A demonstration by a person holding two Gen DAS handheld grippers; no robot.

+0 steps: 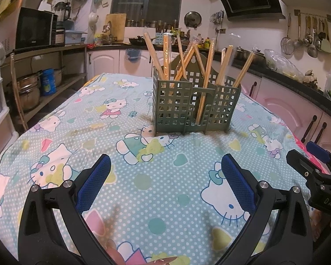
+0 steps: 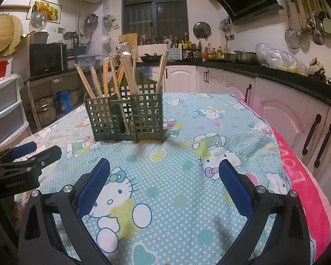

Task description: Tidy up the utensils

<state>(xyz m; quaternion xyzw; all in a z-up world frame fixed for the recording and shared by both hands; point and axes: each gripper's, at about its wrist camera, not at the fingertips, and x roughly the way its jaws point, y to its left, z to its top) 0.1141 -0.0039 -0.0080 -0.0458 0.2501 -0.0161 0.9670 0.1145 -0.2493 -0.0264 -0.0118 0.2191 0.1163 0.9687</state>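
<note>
Both claws hang spread and empty over the cloth-covered desk (image 1: 81,119): left claw (image 1: 165,183), right claw (image 2: 164,182). Wrapped chopsticks (image 1: 167,57) stand in the green holder (image 1: 194,106) ahead. I judge a good pick pinches one stick high, lifting straight up.

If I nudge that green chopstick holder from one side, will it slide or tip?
The green holder looks like thin perforated plastic, so probably light. Tall chopsticks lean out above its rim, which may make it top-heavy. It stands on a soft, wrinkled cloth, so it would likely catch and tip rather than slide.
</note>
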